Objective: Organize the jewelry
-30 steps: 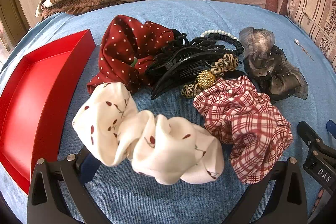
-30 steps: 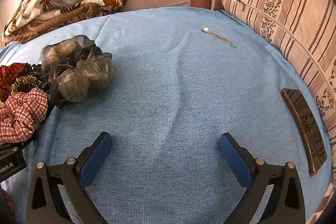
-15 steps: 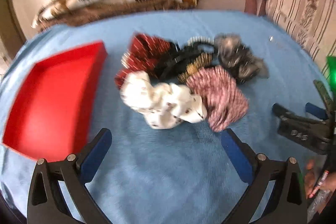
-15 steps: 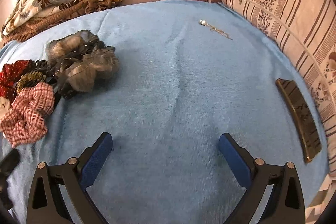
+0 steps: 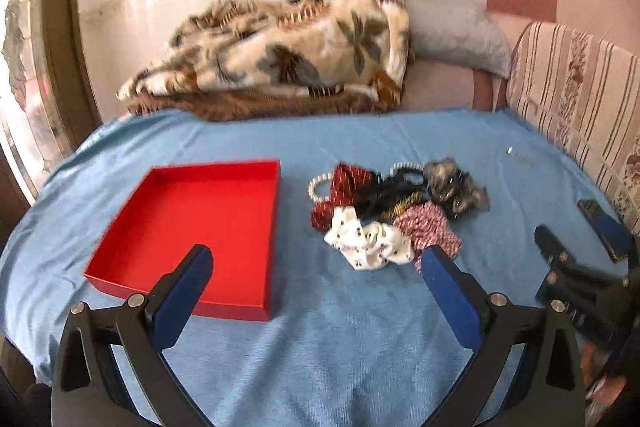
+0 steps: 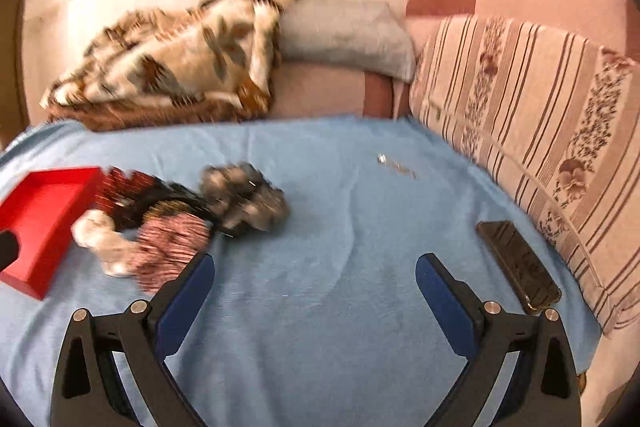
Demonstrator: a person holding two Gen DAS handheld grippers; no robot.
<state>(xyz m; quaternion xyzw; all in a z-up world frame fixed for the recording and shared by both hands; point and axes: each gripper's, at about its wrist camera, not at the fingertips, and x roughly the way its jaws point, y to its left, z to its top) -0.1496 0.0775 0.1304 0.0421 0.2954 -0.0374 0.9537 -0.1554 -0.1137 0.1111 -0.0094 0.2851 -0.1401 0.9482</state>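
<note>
A heap of hair accessories lies on the blue cloth: a white scrunchie (image 5: 368,241), a red plaid scrunchie (image 5: 430,227), a red dotted scrunchie (image 5: 348,181), a grey sheer scrunchie (image 5: 454,187) and a black claw clip (image 5: 386,193). An empty red tray (image 5: 192,223) sits left of the heap. A small chain (image 6: 396,167) lies alone further right. My left gripper (image 5: 316,277) is open and empty, held well back from the heap. My right gripper (image 6: 316,281) is open and empty above bare cloth, right of the heap (image 6: 180,219).
A folded floral blanket (image 5: 280,55) and a grey pillow (image 5: 452,31) lie at the back. A striped cushion (image 6: 532,131) lines the right side. A dark phone (image 6: 518,265) lies by the cushion. The right gripper shows in the left wrist view (image 5: 576,283).
Both grippers have pulled back and up from the cloth. The heap and tray now look smaller and farther off. Nothing was picked up.
</note>
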